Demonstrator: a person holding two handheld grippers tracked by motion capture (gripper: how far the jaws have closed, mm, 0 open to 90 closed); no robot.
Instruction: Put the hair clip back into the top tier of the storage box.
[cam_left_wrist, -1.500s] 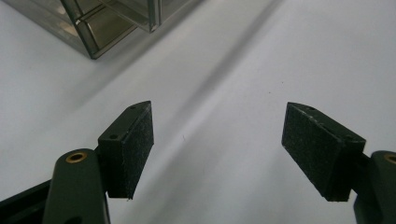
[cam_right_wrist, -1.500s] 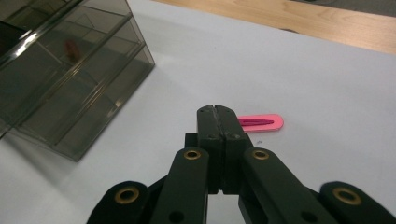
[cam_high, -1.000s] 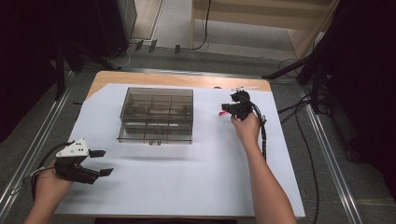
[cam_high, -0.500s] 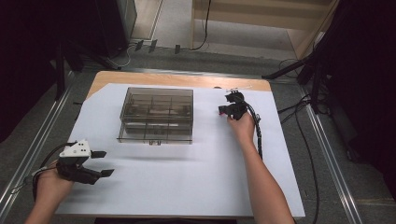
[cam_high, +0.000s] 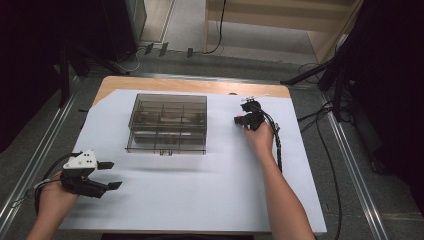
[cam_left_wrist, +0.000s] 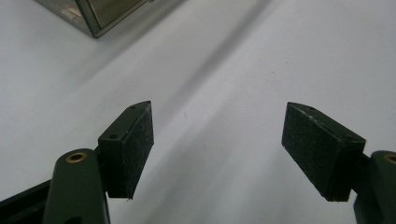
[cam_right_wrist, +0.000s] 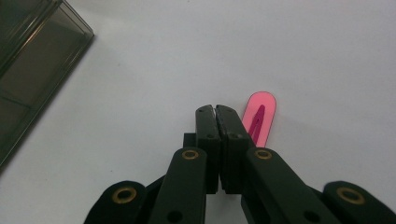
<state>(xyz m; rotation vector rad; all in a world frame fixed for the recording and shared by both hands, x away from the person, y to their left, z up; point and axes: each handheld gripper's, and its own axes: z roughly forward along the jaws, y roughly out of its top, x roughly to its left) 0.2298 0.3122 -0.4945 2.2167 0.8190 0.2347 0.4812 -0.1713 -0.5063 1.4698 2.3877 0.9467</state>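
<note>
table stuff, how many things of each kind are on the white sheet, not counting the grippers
Smoky clear compartment box: 1
Pink clip: 1
Total: 2

The pink clip lies flat on the white sheet just beside the shut jaws of the right gripper; it does not look clamped between them.

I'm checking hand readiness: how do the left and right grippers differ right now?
The left gripper has its jaws spread wide over bare white sheet; the right gripper has its jaws pressed together beside a pink clip. The left sits near the table's front edge, the right beside the compartment box. Both have black jaws.
</note>
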